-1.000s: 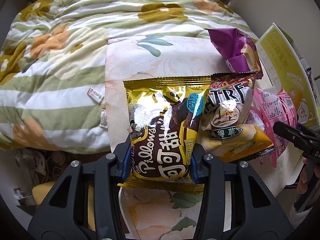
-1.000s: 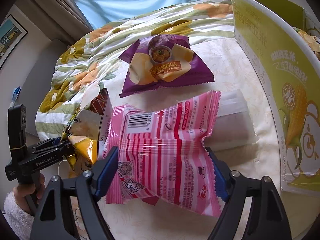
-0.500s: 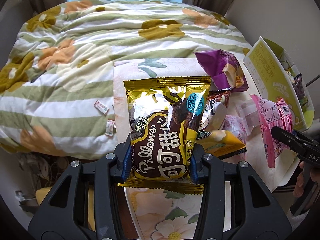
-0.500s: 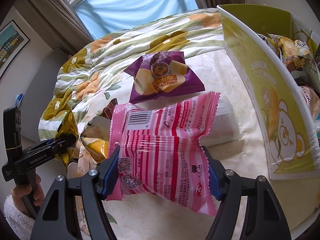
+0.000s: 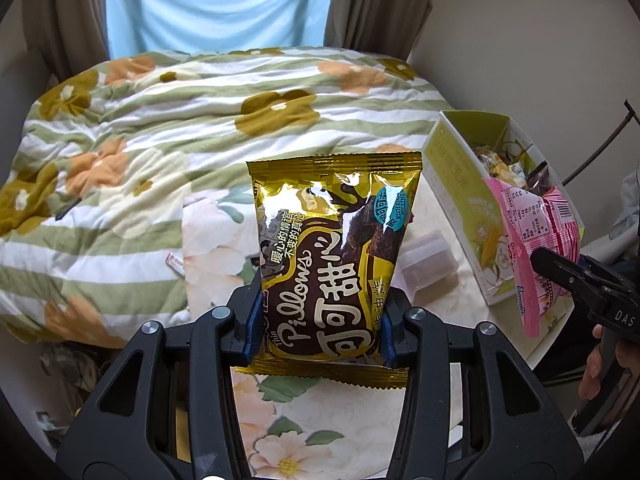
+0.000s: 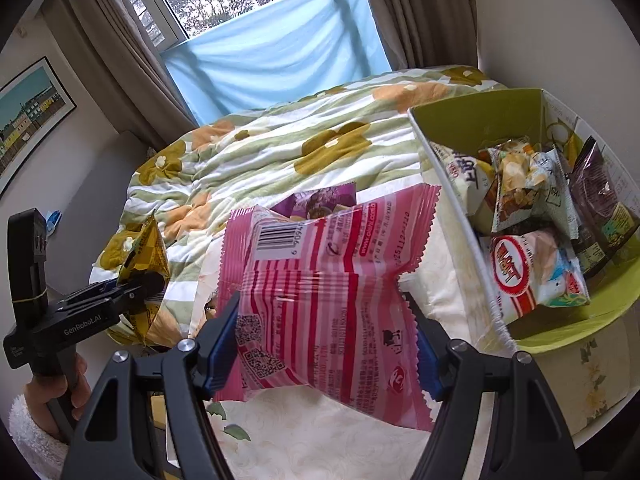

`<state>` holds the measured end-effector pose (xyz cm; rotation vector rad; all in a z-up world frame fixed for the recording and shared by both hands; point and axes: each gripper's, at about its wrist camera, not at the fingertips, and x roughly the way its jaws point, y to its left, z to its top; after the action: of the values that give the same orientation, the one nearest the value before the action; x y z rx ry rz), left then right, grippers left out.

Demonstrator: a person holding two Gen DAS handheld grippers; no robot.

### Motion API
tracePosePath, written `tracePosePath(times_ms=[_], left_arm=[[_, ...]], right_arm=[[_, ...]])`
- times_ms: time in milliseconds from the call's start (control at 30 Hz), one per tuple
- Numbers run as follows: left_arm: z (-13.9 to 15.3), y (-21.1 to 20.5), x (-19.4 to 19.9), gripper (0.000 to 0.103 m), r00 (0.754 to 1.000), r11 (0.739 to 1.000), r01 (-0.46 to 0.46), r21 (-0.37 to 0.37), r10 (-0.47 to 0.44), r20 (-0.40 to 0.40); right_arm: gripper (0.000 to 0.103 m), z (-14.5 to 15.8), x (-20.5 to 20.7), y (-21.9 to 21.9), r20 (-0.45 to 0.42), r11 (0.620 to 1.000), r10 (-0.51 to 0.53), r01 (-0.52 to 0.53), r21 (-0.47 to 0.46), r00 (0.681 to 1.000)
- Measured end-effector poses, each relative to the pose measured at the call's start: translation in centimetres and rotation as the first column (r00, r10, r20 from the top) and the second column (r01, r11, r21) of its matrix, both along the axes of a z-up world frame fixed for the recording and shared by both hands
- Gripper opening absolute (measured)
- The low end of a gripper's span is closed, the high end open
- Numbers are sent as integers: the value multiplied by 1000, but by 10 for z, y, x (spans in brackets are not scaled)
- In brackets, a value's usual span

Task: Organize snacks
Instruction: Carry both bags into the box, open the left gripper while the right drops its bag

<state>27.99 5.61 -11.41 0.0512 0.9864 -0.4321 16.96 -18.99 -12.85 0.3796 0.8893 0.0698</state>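
My left gripper [image 5: 318, 330] is shut on a gold and brown cocoa snack bag [image 5: 334, 264], held upright above the floral table; the bag also shows edge-on in the right wrist view [image 6: 144, 256]. My right gripper [image 6: 326, 350] is shut on a pink striped snack bag [image 6: 324, 300], lifted above the table; that bag shows at the right of the left wrist view [image 5: 532, 240]. A green cardboard box [image 6: 460, 120] with several snack packs stands to the right of the pink bag and shows in the left wrist view [image 5: 452, 168].
A purple snack bag [image 6: 320, 202] lies on the table behind the pink bag. A clear plastic pack [image 5: 430, 268] lies by the box. A flowered green-striped duvet [image 5: 160, 140] covers the bed beyond the table. A window with a blue cloth [image 6: 272, 52] is at the back.
Both grippers have risen with their bags and tilted up, so the table looks lower. The box's inside has come into view. The brown bag is out of sight; the purple one shows only behind the pink bag.
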Motion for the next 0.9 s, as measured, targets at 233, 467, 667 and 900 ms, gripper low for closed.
tracePosePath(times_ms=[233,467,667,900], left_arm=[[28,-71,-12,41,999,999,3,-55,-1,43],[36,-172,-25,41,998,996,47,-71,-43,51],[21,-264,-30,41,996,994,85,-62,-84,14],[-17,-351,-40,41,993,995,86,-44,-89,-73]], right_arm=[[69,21,-16,-65,54,999,-23,25,-21,998],[69,32,-29,-154,69,997,-61,63,-36,996],[69,32,-38,-215,68,997,-72,74,-37,995],[69,24,-41,-267,36,999,-39,40,-29,999]])
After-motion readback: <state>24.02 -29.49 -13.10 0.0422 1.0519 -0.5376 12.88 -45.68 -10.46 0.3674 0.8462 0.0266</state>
